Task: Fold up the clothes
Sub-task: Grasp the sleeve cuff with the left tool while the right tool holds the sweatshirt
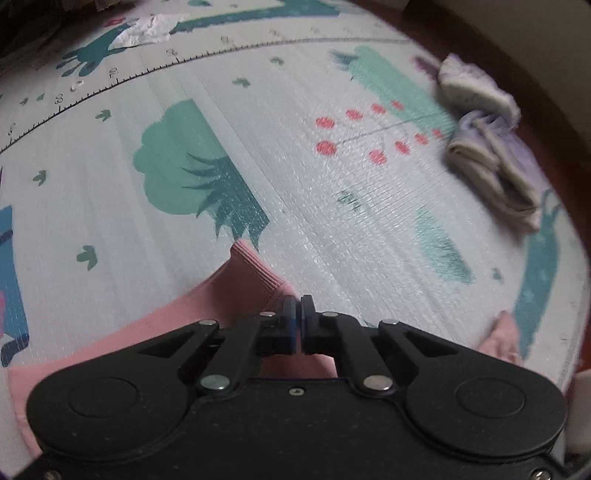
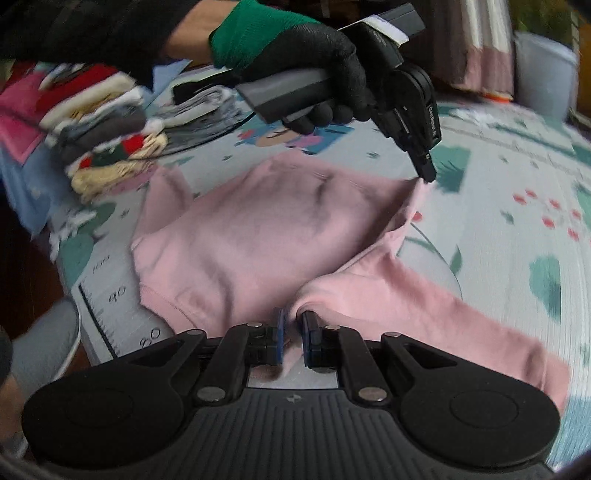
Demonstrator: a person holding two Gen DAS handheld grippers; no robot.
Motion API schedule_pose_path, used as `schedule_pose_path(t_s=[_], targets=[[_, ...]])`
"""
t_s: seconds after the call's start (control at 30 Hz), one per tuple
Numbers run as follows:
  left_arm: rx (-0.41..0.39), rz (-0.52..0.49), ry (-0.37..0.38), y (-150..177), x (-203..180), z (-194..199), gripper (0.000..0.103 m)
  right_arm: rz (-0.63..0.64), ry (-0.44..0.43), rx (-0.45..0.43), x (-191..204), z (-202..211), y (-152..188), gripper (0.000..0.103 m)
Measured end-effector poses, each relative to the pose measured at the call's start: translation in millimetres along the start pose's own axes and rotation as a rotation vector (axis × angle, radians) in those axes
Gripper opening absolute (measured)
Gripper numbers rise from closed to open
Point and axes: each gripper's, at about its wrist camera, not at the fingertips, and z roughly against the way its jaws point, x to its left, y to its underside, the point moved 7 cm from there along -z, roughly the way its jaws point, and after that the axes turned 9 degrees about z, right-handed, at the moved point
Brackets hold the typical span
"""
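A pink sweatshirt [image 2: 258,229] lies spread on the printed play mat [image 2: 498,155], one sleeve trailing toward the lower right. My right gripper [image 2: 293,328] is shut on a fold of it near the armpit, and pink cloth bunches between the blue pads. A gloved hand [image 2: 325,48] holds my left gripper [image 2: 427,177], whose tip pinches the garment's far right corner and lifts it slightly. In the left wrist view, that gripper [image 1: 298,310] is shut, with the pink cloth and its ribbed hem [image 1: 255,266] just under the fingers.
A stack of folded clothes [image 2: 103,122] sits at the mat's left side. Folded lavender and beige garments [image 1: 487,147] lie near the mat's right edge, and a crumpled white item [image 1: 147,29] is at the far side. A white container [image 2: 546,74] stands beyond the mat.
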Motion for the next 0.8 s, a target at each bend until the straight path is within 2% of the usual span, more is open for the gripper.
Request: schedule_pose_path(t_s=[0.07,0.27,0.57,0.8], targets=[[-0.009,0.011,0.038,3,13,9,0.0,0.042,-0.007,0.009,7,-3,-3,0.013],[-0.023,0.031,0.071,15,48,12,0.0,0.174,-0.04,0.051,30,-21,-13,0.013],[-0.054,-0.068,0.102,21,54,-1,0.0,0.295,-0.073,0.121,50,-49,-13,0.013],[-0.055,-0.082,0.106,21,59,0,0.0,0.335,-0.097,0.158,58,-64,-11,0.012]])
